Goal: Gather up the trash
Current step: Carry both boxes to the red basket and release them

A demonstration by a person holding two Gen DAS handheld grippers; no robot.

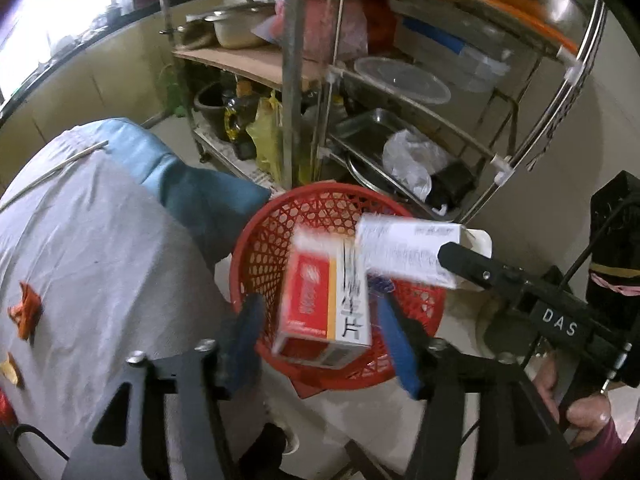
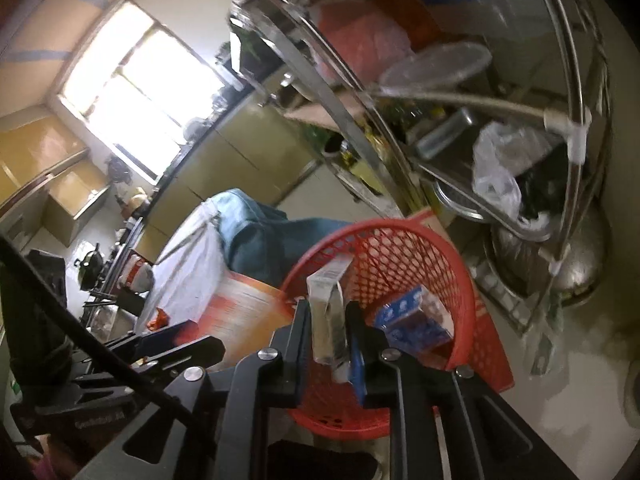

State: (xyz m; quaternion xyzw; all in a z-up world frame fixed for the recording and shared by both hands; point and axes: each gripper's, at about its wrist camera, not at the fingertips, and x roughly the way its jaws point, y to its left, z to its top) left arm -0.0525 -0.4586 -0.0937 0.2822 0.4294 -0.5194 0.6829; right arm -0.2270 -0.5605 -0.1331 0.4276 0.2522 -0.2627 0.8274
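hanging between parted fingers [image 1: 249,320], red box [image 1: 324,308]

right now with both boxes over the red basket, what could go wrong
1. The red and white box sits loose between the open left gripper fingers, tilted over the near rim of the red basket; it might tip out onto the floor.
2. The right gripper pinches the white box only by its narrow edge, so it may twist on release.
3. The two boxes overlap in the left view and could knock each other.
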